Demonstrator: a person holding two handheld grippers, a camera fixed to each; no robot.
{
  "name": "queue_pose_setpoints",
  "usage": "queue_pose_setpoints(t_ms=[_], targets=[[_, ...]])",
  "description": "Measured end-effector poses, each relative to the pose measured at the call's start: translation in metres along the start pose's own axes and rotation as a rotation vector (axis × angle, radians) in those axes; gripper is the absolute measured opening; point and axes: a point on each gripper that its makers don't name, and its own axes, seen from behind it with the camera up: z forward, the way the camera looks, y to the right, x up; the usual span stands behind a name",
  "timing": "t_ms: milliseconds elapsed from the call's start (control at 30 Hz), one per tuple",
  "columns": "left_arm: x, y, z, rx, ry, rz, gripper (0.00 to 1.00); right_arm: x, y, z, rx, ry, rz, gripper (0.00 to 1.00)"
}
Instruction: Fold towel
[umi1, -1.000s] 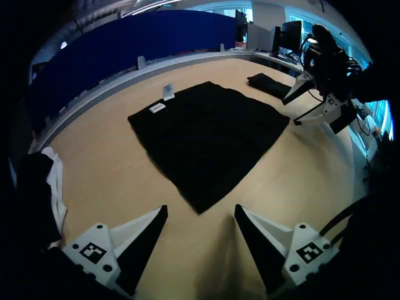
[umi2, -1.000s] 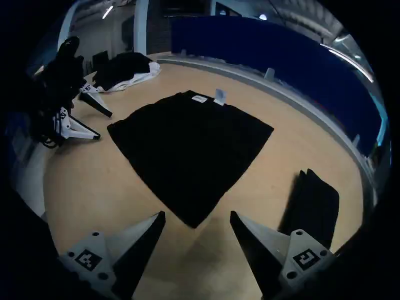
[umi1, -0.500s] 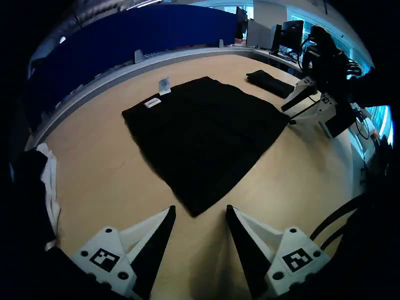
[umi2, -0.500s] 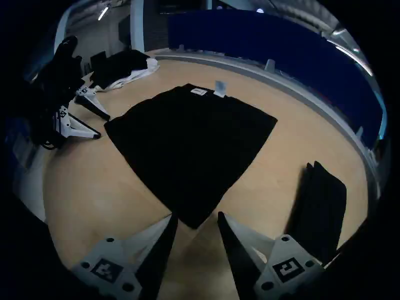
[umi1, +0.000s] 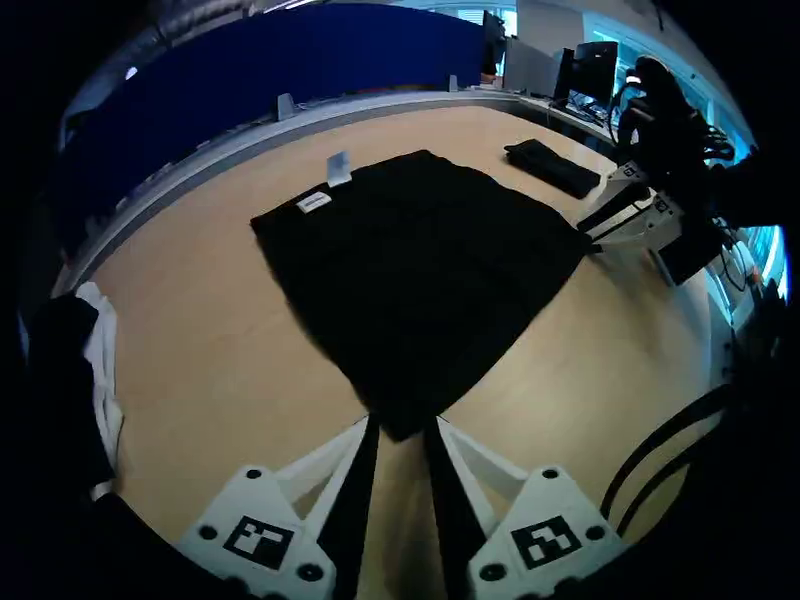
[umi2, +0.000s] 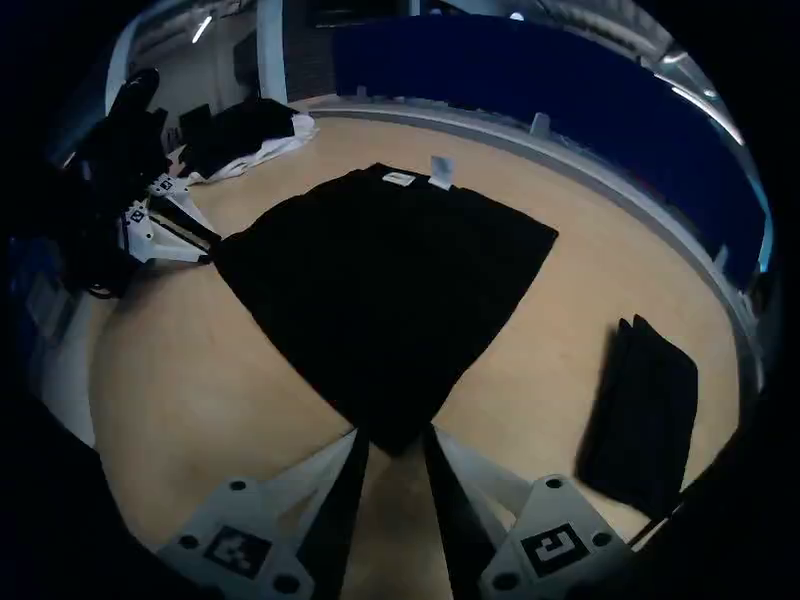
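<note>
Towel (umi1: 420, 260), black and spread flat in a single layer, lies in the middle of the pale wooden table (umi1: 220, 330), with a small white label (umi1: 314, 203) near its far edge and a little upright card (umi1: 339, 168) just beyond that edge. In the left gripper view, the left gripper (umi1: 400, 440) sits low at the towel's nearest corner; its fingers are drawn narrow, the tip of the corner lies between them, and a strip of bare table shows in the gap (so the fingers are close to the cloth but not pressed together). The right gripper (umi2: 395, 450) stands the same way in the right gripper view, narrow, with another corner of the towel poking in between its fingers. Each view also shows the other gripper farther off, low at a side corner of the towel. A folded dark cloth (umi2: 640, 420) lies apart from the towel, and a heap of black and white cloth (umi1: 75, 390) rests near the table's edge, below the blue partition (umi1: 250, 70).
</note>
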Motion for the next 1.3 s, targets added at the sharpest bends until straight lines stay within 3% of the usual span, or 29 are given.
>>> queue_pose_setpoints(t_ms=[233, 333, 600, 800, 1033, 1300], targets=[[0.000, -0.004, 0.001, 0.017, -0.005, 0.007, 0.14, 0.000, 0.002, -0.001, 0.002, -0.008, 0.011, 0.21], [0.000, -0.002, 0.001, 0.021, -0.004, 0.015, 0.09, -0.001, 0.002, -0.002, 0.003, -0.011, 0.021, 0.19], [0.003, 0.001, -0.001, 0.008, -0.009, -0.035, 0.08, 0.000, 0.002, -0.003, 0.006, -0.012, 0.027, 0.16], [0.008, 0.002, -0.007, 0.010, -0.005, -0.039, 0.08, 0.005, 0.001, -0.011, 0.009, -0.003, 0.022, 0.16], [0.017, 0.010, -0.023, 0.006, -0.001, -0.062, 0.08, 0.013, 0.001, -0.029, 0.009, 0.004, 0.029, 0.16], [0.037, 0.017, -0.049, 0.012, 0.022, -0.121, 0.07, 0.030, -0.004, -0.055, 0.010, 0.023, 0.045, 0.15]])
